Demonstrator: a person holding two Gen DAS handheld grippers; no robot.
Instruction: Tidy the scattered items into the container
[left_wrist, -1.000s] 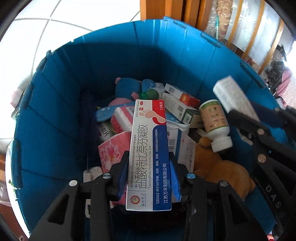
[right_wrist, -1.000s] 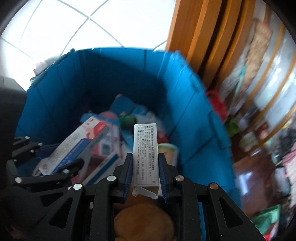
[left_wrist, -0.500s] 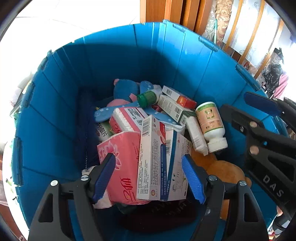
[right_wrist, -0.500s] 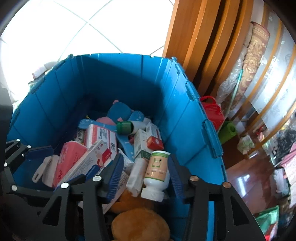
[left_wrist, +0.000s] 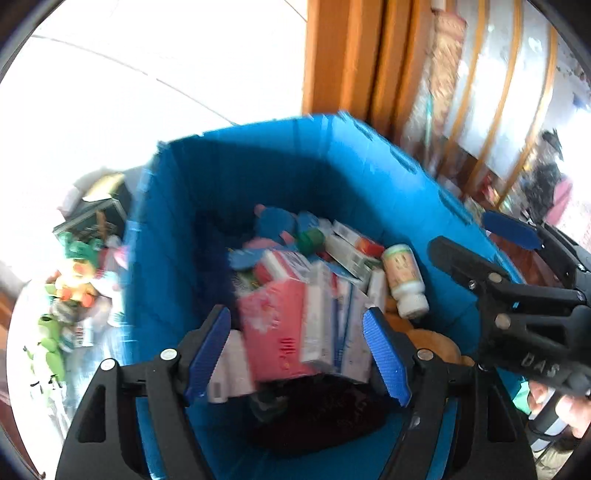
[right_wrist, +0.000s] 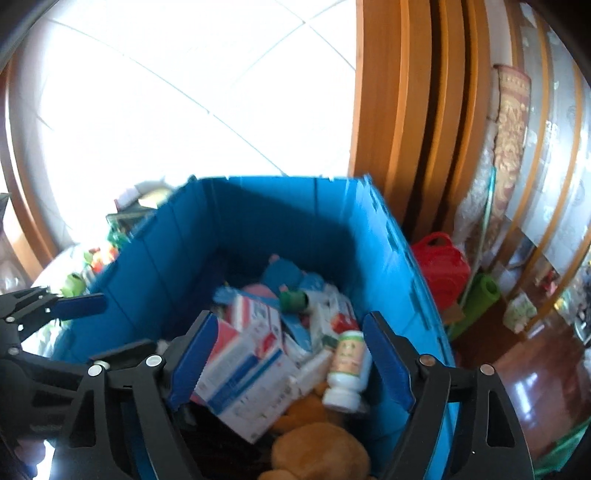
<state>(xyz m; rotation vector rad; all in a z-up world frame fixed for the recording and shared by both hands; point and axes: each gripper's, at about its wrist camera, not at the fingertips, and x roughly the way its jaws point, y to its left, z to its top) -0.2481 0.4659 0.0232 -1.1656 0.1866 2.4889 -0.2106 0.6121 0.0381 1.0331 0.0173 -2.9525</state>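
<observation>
The blue container (right_wrist: 280, 218) stands open, heaped with medicine boxes (right_wrist: 243, 373) and a bottle (right_wrist: 347, 365).

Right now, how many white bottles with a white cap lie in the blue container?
1. The white bottle lies near the right wall of the blue container, cap toward the camera, above the brown plush toy. Others may be buried.

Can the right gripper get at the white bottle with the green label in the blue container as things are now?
Probably yes. The right gripper holds nothing and its jaws are opening, pointing down into the blue container. The white bottle lies on top of the pile, uncovered, between boxes and the brown plush toy, so nothing blocks the way.
</observation>
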